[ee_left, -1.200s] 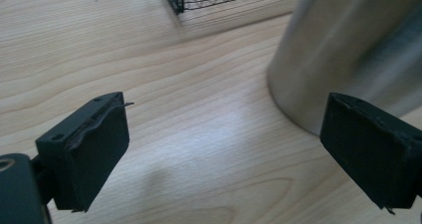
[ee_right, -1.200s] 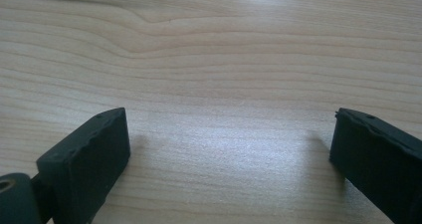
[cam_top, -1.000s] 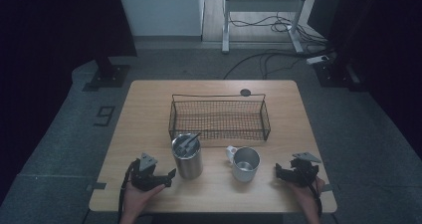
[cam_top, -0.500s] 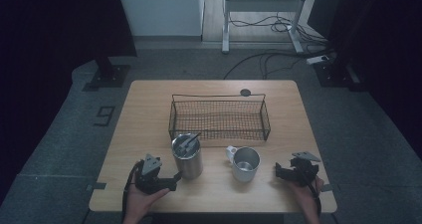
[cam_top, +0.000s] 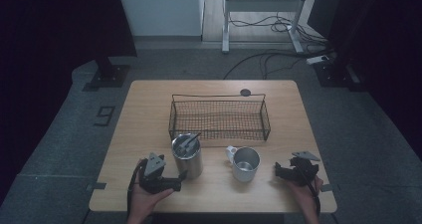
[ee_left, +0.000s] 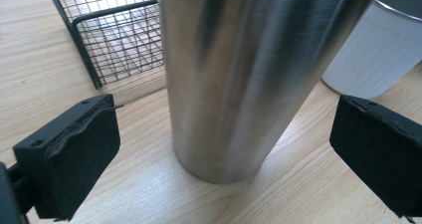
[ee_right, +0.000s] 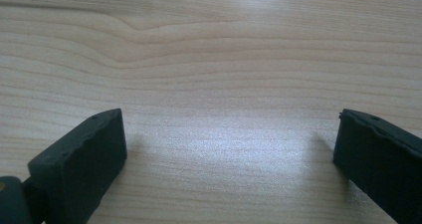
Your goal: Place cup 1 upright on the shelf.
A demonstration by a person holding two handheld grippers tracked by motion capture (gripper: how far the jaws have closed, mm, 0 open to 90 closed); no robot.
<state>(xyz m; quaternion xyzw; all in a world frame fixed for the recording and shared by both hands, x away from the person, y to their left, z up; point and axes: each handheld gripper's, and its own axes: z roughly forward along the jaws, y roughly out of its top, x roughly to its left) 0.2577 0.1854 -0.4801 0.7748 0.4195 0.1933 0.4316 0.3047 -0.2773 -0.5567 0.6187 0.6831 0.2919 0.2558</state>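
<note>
A tall steel tumbler (cam_top: 187, 157) stands at the front left of the wooden table (cam_top: 149, 104), with dark items poking from its top. My left gripper (cam_top: 179, 177) lies just left of it, held by a hand. In the left gripper view the tumbler (ee_left: 239, 74) stands between the wide black jaws of the left gripper (ee_left: 239, 149), and neither pad touches it. These jaws have just been opening. A metal mug (cam_top: 245, 163) with a white handle sits to the tumbler's right. My right gripper (cam_top: 277, 171) rests open beside the mug, over bare wood (ee_right: 231, 159).
A black wire basket (cam_top: 220, 133) stands mid-table behind the tumbler and mug; its corner (ee_left: 119, 40) shows in the left gripper view. A small dark disc (cam_top: 245, 92) lies near the far edge. Cables and a metal stand are on the floor beyond.
The left gripper has shifted slightly toward the tumbler and lifted a little, and its jaws stand wider apart. The right gripper, tumbler and mug have not moved.
</note>
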